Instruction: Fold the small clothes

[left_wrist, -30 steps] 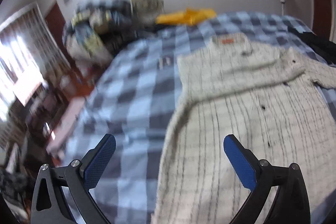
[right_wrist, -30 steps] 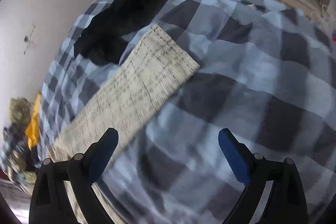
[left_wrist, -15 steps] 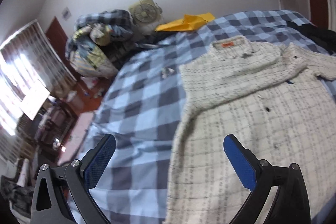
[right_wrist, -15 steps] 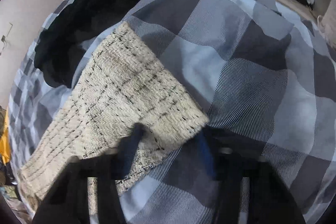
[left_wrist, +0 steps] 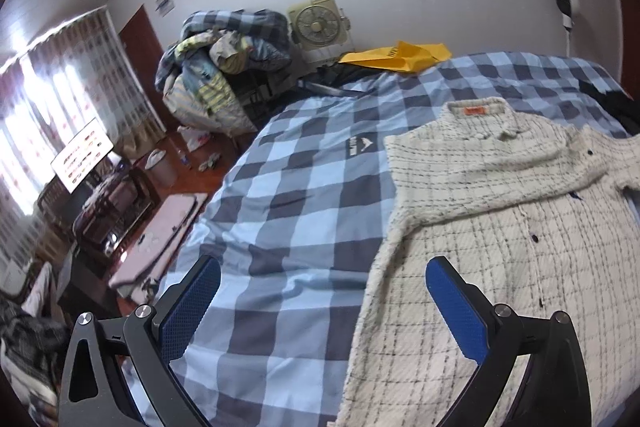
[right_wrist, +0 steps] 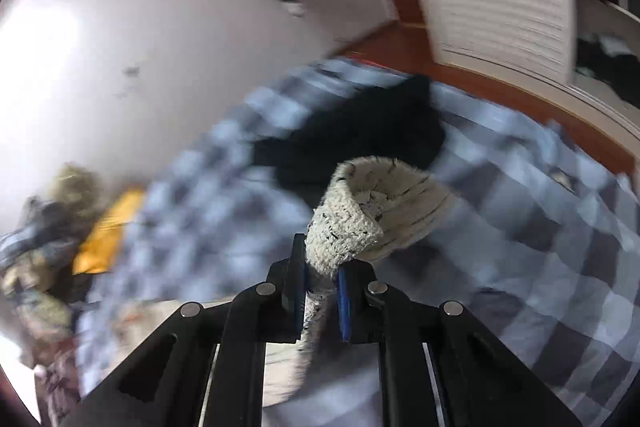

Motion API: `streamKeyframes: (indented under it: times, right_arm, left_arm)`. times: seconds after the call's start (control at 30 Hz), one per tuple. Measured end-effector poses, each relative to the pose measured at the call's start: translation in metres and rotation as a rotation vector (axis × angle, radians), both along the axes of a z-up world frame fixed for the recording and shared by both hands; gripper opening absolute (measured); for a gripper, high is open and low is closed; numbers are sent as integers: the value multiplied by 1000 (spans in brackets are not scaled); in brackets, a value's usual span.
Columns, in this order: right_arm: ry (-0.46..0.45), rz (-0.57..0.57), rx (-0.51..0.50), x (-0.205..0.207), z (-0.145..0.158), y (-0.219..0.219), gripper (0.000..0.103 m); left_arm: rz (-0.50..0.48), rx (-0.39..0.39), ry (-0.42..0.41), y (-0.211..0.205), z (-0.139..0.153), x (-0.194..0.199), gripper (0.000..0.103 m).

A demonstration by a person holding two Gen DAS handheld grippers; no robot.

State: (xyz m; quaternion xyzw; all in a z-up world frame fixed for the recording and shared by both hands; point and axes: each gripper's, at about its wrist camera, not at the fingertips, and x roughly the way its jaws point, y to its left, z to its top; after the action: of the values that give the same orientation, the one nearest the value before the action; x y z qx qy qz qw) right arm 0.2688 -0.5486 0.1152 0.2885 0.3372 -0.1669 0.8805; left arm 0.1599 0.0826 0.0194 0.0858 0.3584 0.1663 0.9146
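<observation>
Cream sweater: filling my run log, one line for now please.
right gripper: just closed, shut on sweater cuff | left gripper: open, empty | bedspread

Garment: cream knit cardigan (left_wrist: 500, 227), thin dark checks, orange neck label.
Pose: lay flat, right side of bed.
Sleeve cuff (right_wrist: 360, 215): lifted, pinched.

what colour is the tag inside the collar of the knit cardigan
Orange, on the cream, dark-checked cardigan; the tag shows best in the left wrist view.

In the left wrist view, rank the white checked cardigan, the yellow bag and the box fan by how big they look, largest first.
1. White checked cardigan, by far; it also lies nearest the camera.
2. Yellow bag and box fan: they look about alike, both far back, so I won't rank them.
</observation>
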Motion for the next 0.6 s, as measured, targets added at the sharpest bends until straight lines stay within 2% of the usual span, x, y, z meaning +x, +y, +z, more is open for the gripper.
streamKeyframes:
  times: [0.07,0.13,0.2,0.3,0.43,0.53,0.6]
  right_arm:
    - [-30,72,1,-1,36,38,10]
    - [-48,156,-17,-2,69,88,10]
    - [-38,221,-51,5,87,137,10]
    - [-8,311,-191,9,105,219,10]
    - [18,454,-230,34,95,326,10]
    - [46,537,-232,55,71,393,10]
    - [75,628,-249,68,44,463,10]
  left_arm:
    - [9,9,-16,6,3,-2,103]
    - [42,68,-62,12,9,-6,103]
    - [76,114,-103,21,16,-9,103]
    - [132,111,-122,40,23,-9,103]
    - [179,39,-114,65,25,-6,103]
    - [232,52,-150,75,32,-5,103]
    - [257,74,-186,79,37,-6,103]
